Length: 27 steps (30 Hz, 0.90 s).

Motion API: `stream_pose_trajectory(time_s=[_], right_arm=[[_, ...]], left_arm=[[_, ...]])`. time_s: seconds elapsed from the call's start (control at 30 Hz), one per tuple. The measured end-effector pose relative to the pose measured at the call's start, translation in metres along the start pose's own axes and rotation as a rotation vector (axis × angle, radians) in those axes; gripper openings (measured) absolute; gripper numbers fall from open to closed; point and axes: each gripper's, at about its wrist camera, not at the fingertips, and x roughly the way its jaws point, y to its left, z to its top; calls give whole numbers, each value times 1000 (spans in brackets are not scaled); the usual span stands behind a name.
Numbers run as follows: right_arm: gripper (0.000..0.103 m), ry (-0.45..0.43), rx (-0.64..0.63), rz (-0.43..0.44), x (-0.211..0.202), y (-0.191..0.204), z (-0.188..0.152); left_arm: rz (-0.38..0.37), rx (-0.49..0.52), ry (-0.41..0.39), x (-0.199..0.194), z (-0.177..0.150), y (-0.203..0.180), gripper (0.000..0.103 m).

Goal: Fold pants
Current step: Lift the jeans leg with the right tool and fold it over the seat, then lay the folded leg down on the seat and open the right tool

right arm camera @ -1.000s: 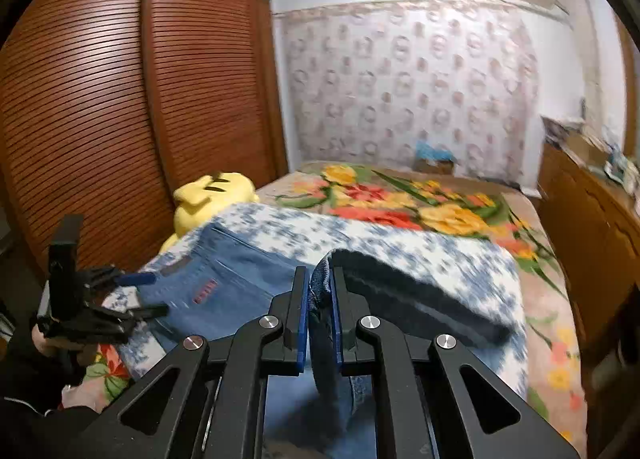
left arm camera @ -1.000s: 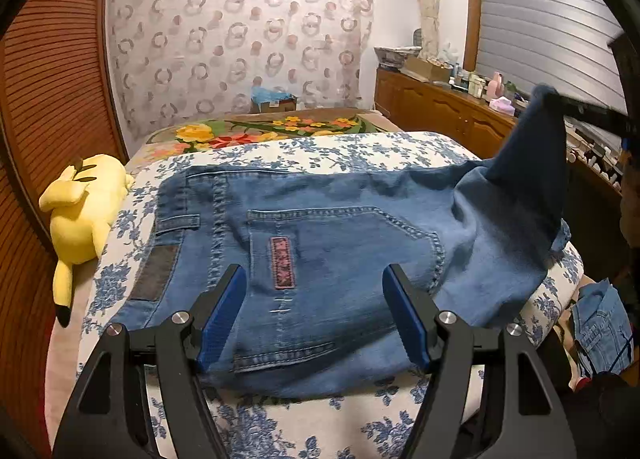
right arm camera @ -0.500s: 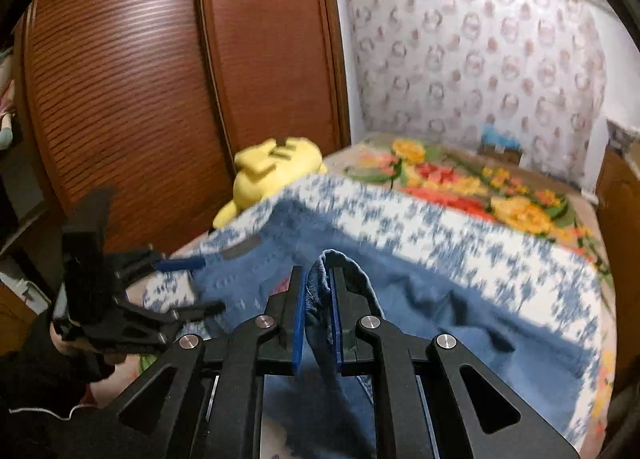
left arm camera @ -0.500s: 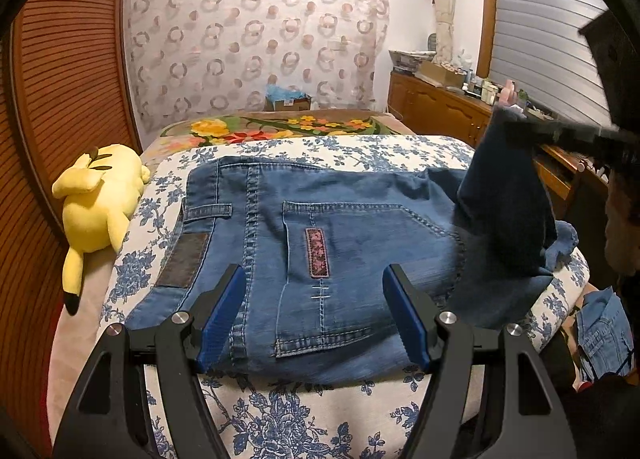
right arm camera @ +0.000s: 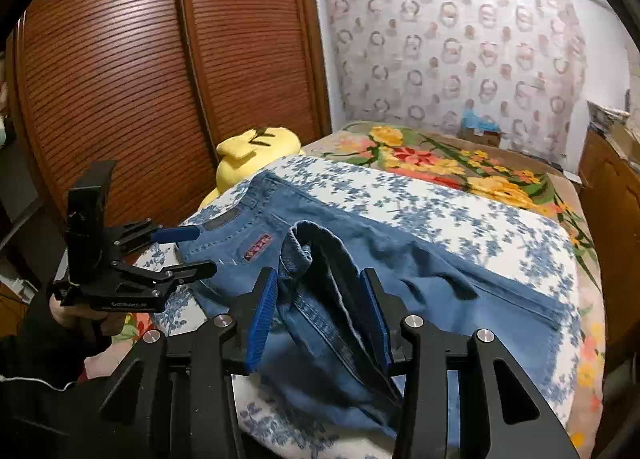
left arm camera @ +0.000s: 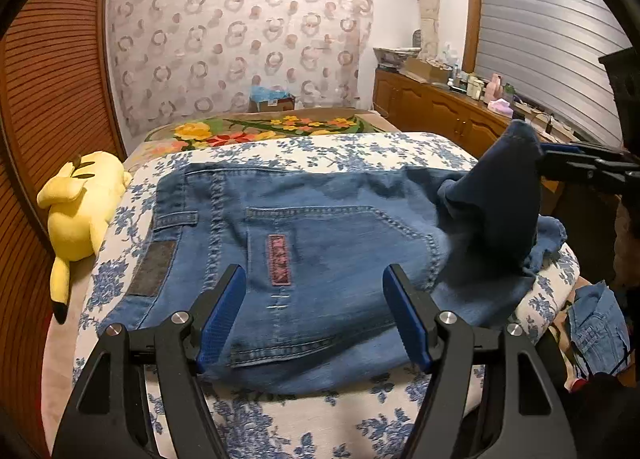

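Right wrist view: my right tool (right arm camera: 318,313) has its jaws spread apart, with the raised hem end of the jeans (right arm camera: 400,271) standing up between them. I can't tell if the pads touch the cloth, but they're not clamped on it. The jeans lie ahead of this tool on the bed (right arm camera: 440,199), waist end far-left toward the yellow plush toy (right arm camera: 256,151).

Left wrist view: my left tool (left arm camera: 316,319) is wide apart too, holding nothing, hovering just short of the near edge of the jeans (left arm camera: 320,243), back pocket straight ahead. The bunched leg end peaks off to its right, by the right tool (left arm camera: 560,163).

My guess at the step: leg end brought over toward the waist for the fold, grip let go. Next: lay that peak flat, square the edges, then take hold for the following fold.
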Motion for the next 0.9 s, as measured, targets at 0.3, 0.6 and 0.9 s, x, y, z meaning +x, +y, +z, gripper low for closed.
stream_pose_trajectory(time_s=[0.3, 0.6, 0.9], right_arm=[[45, -10, 37, -49, -35, 4, -31], [46, 48, 125, -123, -39, -12, -55], [46, 114, 229, -128, 8, -23, -65]], left_arm=[[-10, 23, -5, 0, 6, -14, 72], [-34, 42, -16, -2, 12, -26, 72], [-98, 83, 13, 11, 12, -48, 72]])
